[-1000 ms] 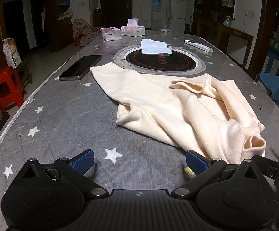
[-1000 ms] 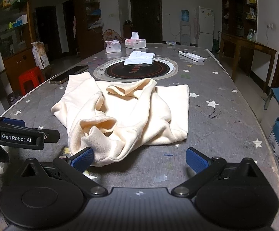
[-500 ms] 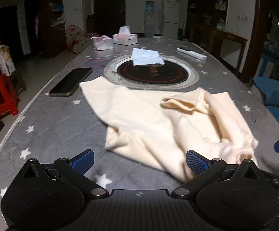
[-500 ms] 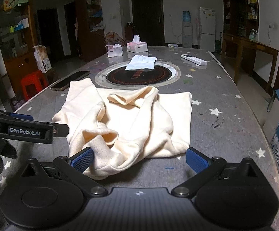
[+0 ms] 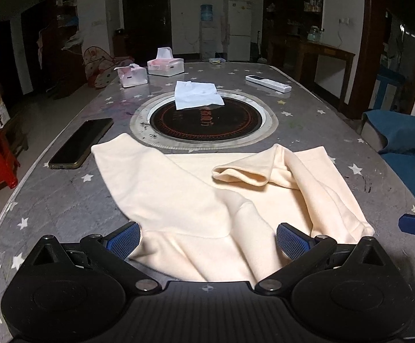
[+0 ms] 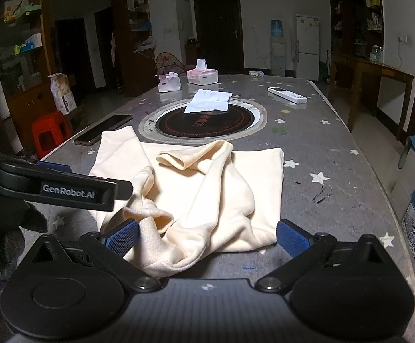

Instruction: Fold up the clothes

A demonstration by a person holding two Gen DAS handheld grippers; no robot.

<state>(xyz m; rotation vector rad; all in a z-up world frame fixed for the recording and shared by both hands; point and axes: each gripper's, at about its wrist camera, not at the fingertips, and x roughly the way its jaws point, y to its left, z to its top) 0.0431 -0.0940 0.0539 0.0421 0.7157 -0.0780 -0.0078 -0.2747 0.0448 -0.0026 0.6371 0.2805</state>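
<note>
Garment (image 5: 196,200) lay between both wide-open, empty tongs, left tongs (image 5: 207,240) and right tongs (image 6: 206,235), stretching lengthwise toward the cooktop ring (image 5: 267,123).

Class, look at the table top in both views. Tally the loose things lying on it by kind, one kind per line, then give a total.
Cream garment: 1
Tissue boxes: 2
Loose white tissue: 1
Phone: 1
White remote control: 1
Small item at the far edge, too small to identify: 1
Total: 7

Around the round cooktop (image 5: 206,120): one cream garment (image 5: 221,200), one phone (image 5: 83,143), two tissue boxes (image 5: 166,65), one white cloth (image 5: 197,95), one remote (image 5: 268,83), perhaps one small packet (image 5: 217,60) beyond.
</note>
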